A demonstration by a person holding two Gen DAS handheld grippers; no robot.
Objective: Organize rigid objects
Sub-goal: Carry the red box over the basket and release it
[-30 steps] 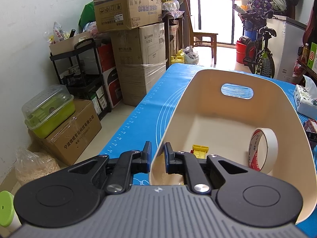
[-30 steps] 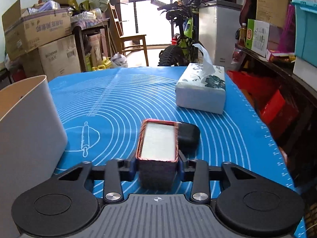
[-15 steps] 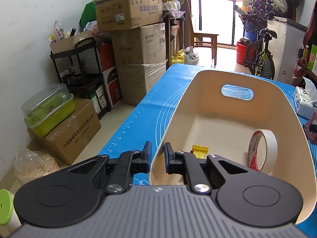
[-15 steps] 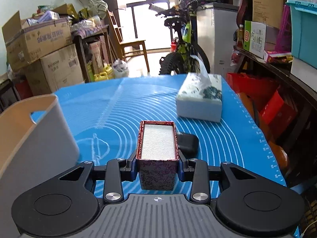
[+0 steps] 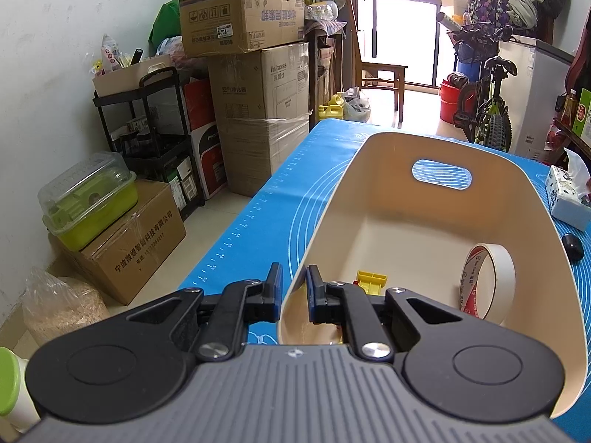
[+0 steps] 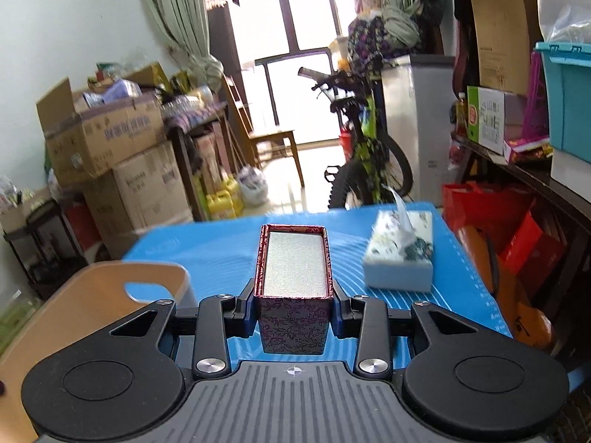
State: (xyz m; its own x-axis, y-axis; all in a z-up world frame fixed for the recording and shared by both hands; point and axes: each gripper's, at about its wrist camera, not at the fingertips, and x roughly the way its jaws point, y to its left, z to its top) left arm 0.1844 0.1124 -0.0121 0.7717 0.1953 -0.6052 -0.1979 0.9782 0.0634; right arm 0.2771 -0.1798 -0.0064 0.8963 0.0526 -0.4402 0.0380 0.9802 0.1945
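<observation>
A cream plastic bin (image 5: 517, 199) with a handle slot stands on the blue mat. My left gripper (image 5: 294, 284) is shut on the bin's near left wall, one finger outside and one inside. Inside the bin lie a roll of white tape (image 5: 487, 280) and a yellow toy block (image 5: 371, 280). My right gripper (image 6: 294, 297) is shut on a small dark red patterned box (image 6: 293, 280) with a pale lining, held in the air above the mat. The bin (image 6: 92, 295) shows at the lower left of the right wrist view.
A tissue box (image 6: 400, 254) sits on the blue mat (image 6: 207, 247) at the right, and a small black object (image 5: 571, 245) lies beside the bin. Cardboard boxes (image 5: 258, 110), a black cart, a bicycle (image 6: 365, 155) and shelves surround the table.
My right gripper has lifted the red box off the mat, so the view now looks more level into the room. The left gripper and the bin have not moved.
</observation>
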